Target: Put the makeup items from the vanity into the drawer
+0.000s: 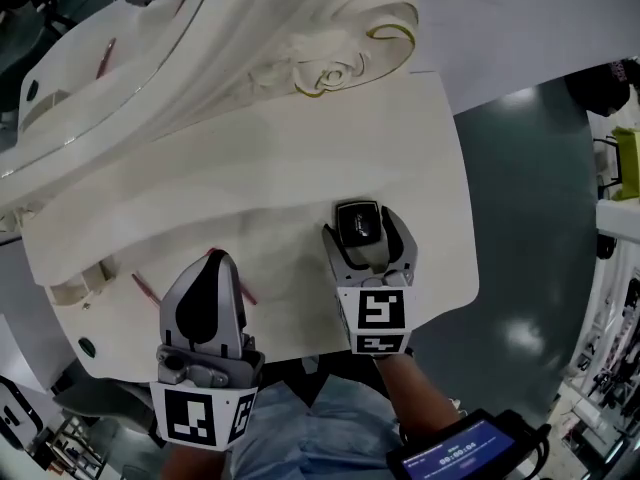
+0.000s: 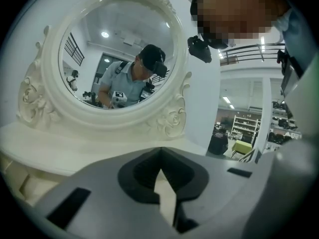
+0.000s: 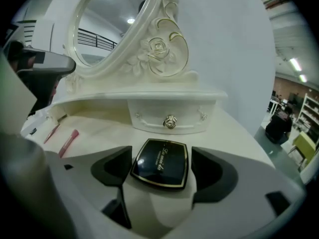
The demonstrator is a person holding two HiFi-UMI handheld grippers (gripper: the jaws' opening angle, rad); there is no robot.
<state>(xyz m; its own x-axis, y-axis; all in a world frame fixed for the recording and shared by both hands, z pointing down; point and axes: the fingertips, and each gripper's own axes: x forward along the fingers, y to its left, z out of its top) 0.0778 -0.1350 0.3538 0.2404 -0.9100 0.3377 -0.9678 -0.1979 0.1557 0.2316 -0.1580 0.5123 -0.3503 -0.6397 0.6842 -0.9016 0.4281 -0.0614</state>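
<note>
Though only right gripper view shows drawer knob [image 3: 170, 122], right claw [image 3: 160, 156] open around compact [image 3: 160, 164]; left claw [image 2: 160, 169] closed

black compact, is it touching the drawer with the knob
Apart. The right gripper view shows a strip of bare vanity top between the compact and the drawer front behind it.

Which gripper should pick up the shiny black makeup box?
Right. The right gripper has its jaws open, one on each side of the black compact. The left gripper is shut and off to the side of it.
</note>
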